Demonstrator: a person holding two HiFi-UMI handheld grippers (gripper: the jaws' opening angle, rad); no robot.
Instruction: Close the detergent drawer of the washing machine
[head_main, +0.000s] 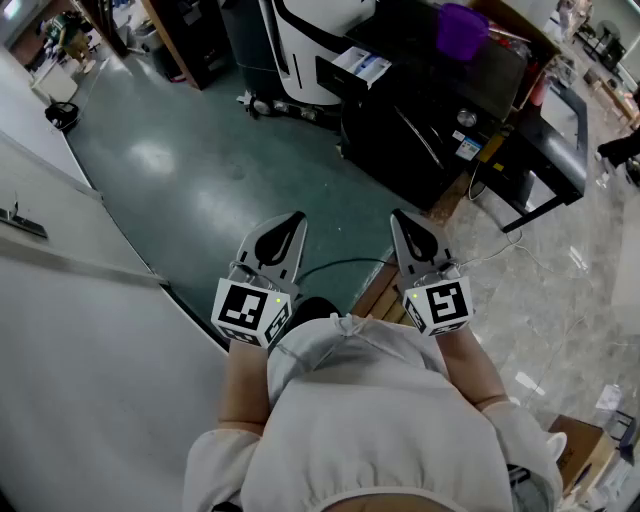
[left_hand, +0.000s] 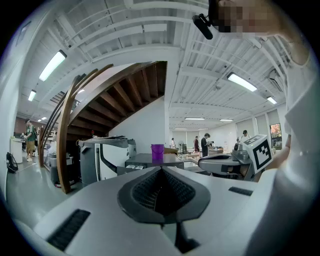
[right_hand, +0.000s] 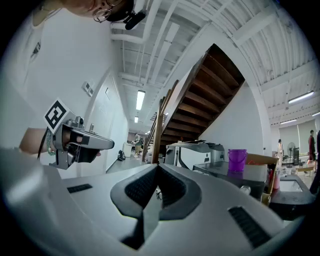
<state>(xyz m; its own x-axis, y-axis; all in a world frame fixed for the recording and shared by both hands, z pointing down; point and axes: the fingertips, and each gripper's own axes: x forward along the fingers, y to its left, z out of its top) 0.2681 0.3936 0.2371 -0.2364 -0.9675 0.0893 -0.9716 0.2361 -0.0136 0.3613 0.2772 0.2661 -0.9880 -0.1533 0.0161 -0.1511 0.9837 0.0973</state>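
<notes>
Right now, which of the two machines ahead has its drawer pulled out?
The dark machine with the purple bucket on top. Its drawer juts out beside the white machine, which shows none open.

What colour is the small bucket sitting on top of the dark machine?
Purple. The bucket shows best in the right gripper view.

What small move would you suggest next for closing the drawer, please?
Probably step toward the washer, aiming the right gripper at the drawer: it juts open some way ahead, while that gripper and the left gripper sit shut and empty near the body.
</notes>
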